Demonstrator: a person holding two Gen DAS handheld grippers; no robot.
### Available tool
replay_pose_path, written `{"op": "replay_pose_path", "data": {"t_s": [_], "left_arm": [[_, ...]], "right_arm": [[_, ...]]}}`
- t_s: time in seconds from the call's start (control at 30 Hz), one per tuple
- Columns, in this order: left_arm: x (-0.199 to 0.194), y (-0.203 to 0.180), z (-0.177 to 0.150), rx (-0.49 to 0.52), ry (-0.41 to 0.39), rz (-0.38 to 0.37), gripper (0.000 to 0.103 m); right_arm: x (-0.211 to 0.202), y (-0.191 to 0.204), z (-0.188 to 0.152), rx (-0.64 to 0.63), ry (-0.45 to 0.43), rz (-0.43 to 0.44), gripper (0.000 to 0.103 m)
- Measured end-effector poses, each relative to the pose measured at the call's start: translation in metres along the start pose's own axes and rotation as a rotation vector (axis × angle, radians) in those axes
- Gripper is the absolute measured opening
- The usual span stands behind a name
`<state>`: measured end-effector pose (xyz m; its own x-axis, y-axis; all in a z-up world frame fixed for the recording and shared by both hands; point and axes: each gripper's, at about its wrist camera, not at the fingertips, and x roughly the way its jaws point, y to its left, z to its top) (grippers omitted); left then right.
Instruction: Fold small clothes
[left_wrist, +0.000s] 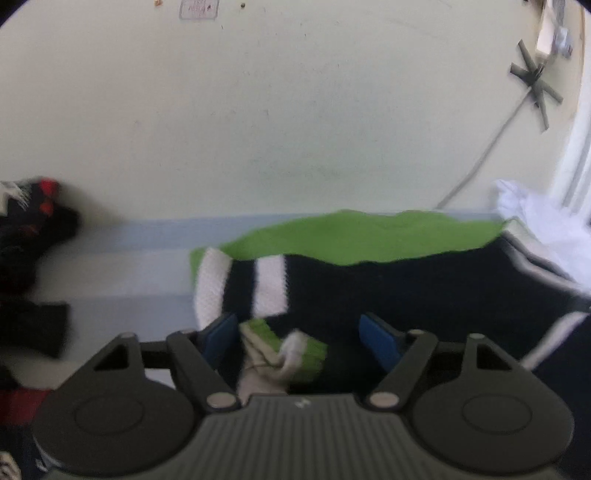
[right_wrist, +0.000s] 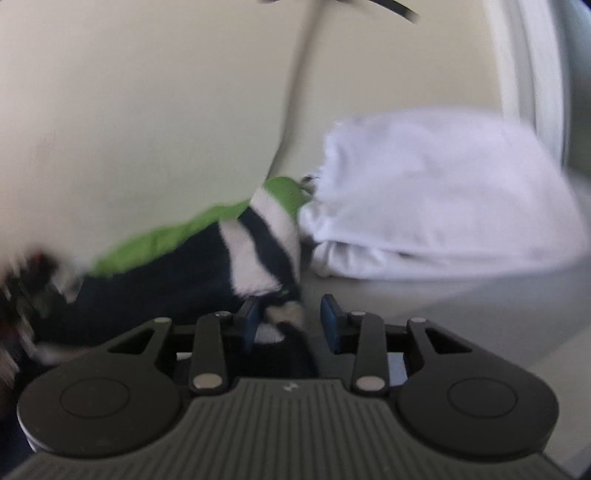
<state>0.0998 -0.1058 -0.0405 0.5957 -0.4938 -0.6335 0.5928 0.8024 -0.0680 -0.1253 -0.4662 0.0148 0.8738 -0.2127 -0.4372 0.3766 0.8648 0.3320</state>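
A small knitted garment (left_wrist: 406, 280), navy with a lime-green back layer and white stripes, lies spread on the pale table (left_wrist: 122, 273) against the cream wall (left_wrist: 258, 110). In the left wrist view its long axis runs side to side, roughly parallel to the wall: one striped end sits at the left and the other white-edged end reaches to the right, touching or just beside a crumpled white cloth (left_wrist: 535, 221).

The left gripper (left_wrist: 299, 338) stands spread, its blue pads (left_wrist: 221, 334) well apart. A bunched green-and-white corner of the garment lies between them, but neither pad seems to press on it.

The right gripper (right_wrist: 290, 319) is likewise released, with a gap between its blue pads (right_wrist: 330, 319). A white-and-navy edge of the garment (right_wrist: 192, 266) sits in that gap, close to the left-hand pad; motion blur makes it hard to say whether it touches. From this side the garment stretches away to the left, its striped end rising toward the folded white cloth (right_wrist: 436, 199), which rests on the table (right_wrist: 461, 306) just beside it.

At the far left of the left wrist view, dark clothes with red and white marks (left_wrist: 29, 229) lie apart from the garment. A grey cable (left_wrist: 480, 158) runs up the wall to crossed strips of dark tape (left_wrist: 535, 81).
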Motion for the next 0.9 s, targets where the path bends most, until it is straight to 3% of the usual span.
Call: {"op": "replay_pose_path", "data": {"t_s": [0.1, 0.23, 0.33, 0.47, 0.6, 0.7, 0.8, 0.9], "left_arm": [[0.001, -0.009, -0.002, 0.035, -0.004, 0.048, 0.078], [0.004, -0.022, -0.002, 0.049, -0.011, 0.209, 0.097], [-0.006, -0.031, -0.006, 0.071, -0.027, 0.278, 0.091], [-0.068, -0.034, -0.026, -0.018, -0.048, 0.143, 0.091], [-0.139, -0.04, -0.078, 0.056, -0.048, 0.122, 0.096], [-0.175, -0.041, -0.122, 0.074, 0.052, 0.074, 0.097], [-0.198, -0.043, -0.157, 0.025, 0.152, 0.035, 0.096], [-0.227, -0.043, -0.177, -0.031, 0.161, 0.009, 0.095]], "right_arm": [[0.001, -0.013, 0.001, 0.092, -0.014, 0.044, 0.036], [0.002, -0.013, 0.0, 0.098, -0.022, 0.046, 0.037], [0.0, -0.014, -0.002, 0.108, -0.031, 0.033, 0.037], [-0.002, -0.017, -0.003, 0.12, -0.037, 0.04, 0.042], [-0.024, -0.025, -0.011, 0.103, -0.017, 0.078, 0.044], [-0.057, -0.031, -0.03, 0.044, 0.005, 0.128, 0.044], [-0.093, -0.036, -0.049, -0.032, 0.068, 0.195, 0.044], [-0.127, -0.042, -0.068, -0.075, 0.122, 0.256, 0.045]]}}
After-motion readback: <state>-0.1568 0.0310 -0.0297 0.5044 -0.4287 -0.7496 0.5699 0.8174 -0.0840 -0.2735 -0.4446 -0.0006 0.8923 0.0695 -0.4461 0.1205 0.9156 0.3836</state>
